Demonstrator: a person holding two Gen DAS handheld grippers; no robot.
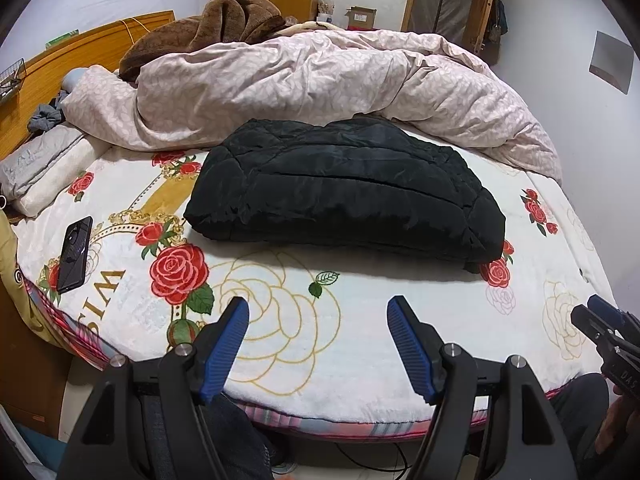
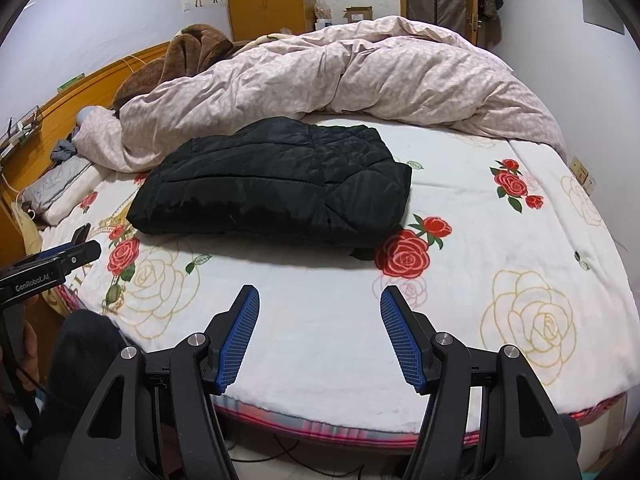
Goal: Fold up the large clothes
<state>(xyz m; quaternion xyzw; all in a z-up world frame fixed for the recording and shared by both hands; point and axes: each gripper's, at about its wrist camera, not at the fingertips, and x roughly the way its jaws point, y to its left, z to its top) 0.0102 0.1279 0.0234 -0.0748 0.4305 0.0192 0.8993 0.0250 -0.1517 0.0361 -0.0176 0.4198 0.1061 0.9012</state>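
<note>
On the bed (image 1: 360,312), folded black jacket (image 1: 344,196), tongs (image 1: 318,320) apart

One folded black quilted jacket (image 1: 344,192), one pink duvet (image 1: 320,84), one brown fleece blanket (image 1: 208,28), one black phone (image 1: 75,254), one cardboard box (image 1: 361,17) and two grippers, left (image 1: 318,316) and right (image 2: 320,304), share one rose-print bedspread (image 1: 320,320).

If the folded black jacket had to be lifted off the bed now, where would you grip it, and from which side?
I would take the black jacket along its near long edge, coming in low from the foot of the bed. It lies as a thick flat bundle whose stacked layers face both open grippers, left gripper and right gripper. One gripper near each front corner should keep the folds together.
</note>
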